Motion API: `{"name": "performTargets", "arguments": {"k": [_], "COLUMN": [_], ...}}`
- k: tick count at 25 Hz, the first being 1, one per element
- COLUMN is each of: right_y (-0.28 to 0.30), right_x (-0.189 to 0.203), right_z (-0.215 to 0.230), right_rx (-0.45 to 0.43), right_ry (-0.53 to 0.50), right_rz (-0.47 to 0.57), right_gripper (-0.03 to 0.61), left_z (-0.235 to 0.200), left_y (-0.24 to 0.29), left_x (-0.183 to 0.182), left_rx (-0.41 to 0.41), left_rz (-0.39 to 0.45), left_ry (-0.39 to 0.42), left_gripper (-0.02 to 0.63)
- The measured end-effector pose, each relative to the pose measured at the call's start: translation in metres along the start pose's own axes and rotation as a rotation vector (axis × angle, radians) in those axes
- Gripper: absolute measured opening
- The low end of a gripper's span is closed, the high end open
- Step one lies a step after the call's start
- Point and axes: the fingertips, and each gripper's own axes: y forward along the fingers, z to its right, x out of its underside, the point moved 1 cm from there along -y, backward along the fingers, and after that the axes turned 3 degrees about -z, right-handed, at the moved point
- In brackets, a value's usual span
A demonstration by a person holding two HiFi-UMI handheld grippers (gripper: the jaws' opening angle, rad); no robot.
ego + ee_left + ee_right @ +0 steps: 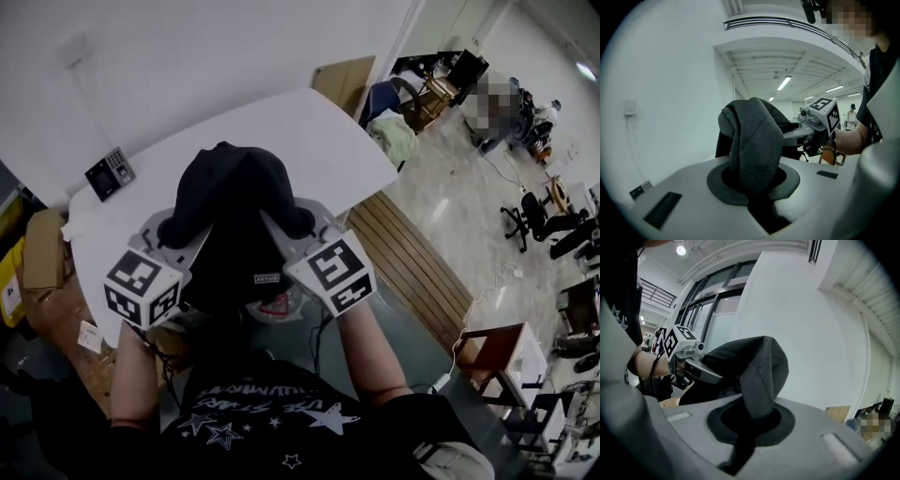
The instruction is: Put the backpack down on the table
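Note:
The black backpack [234,202] hangs in the air between both grippers, over the near edge of the white table [309,131]. My left gripper [173,234] is shut on a dark woven shoulder strap [754,150], which rises in a fold out of its jaws. My right gripper [305,227] is shut on the other strap [761,376] in the same way. In the left gripper view, the right gripper [820,123] shows beyond the bag. From the right gripper view, the left gripper [684,355] is seen across it. The bag's underside is hidden.
A keypad device [110,173] lies at the table's far left corner. Cardboard boxes [42,248] stand left of the table, and a slatted wooden bench [412,262] runs along its right. Office chairs [539,220] and a person stand farther right. A wall backs the table.

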Motion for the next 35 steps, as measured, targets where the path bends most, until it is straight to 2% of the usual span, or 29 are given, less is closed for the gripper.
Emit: {"name": "performTargets", "arguments": {"k": [11,18,22,29,35], "right_y": [0.063,0.109,0.142,0.19,0.214], "right_x": [-0.012,-0.027,-0.029,-0.033,-0.021], "right_z": [0.066,0.101,0.119,0.139,0.144], "right_rx": [0.08,0.096,0.105,0.089,0.071], "right_ry": [-0.003,0.022,0.031,0.001,0.0], "right_rz": [-0.051,-0.011,-0.018,-0.064,-0.097], "right_gripper": [0.014,0.014,0.014,0.014,0.014], "left_z": [-0.076,-0.132,-0.165,-0.212,-0.23], "left_y": [0.061,0.084,0.101,0.119,0.132], "left_x": [-0.014,-0.029,-0.03,-0.023,-0.005], "left_rx": [0.12,0.102,0.093,0.09,0.091], "left_rz": [0.029,0.075,0.065,0.073,0.067], "left_ry": [-0.045,0.028,0.069,0.037,-0.005], "left_gripper": [0.052,0.054,0.054,0.054,0.054]}}
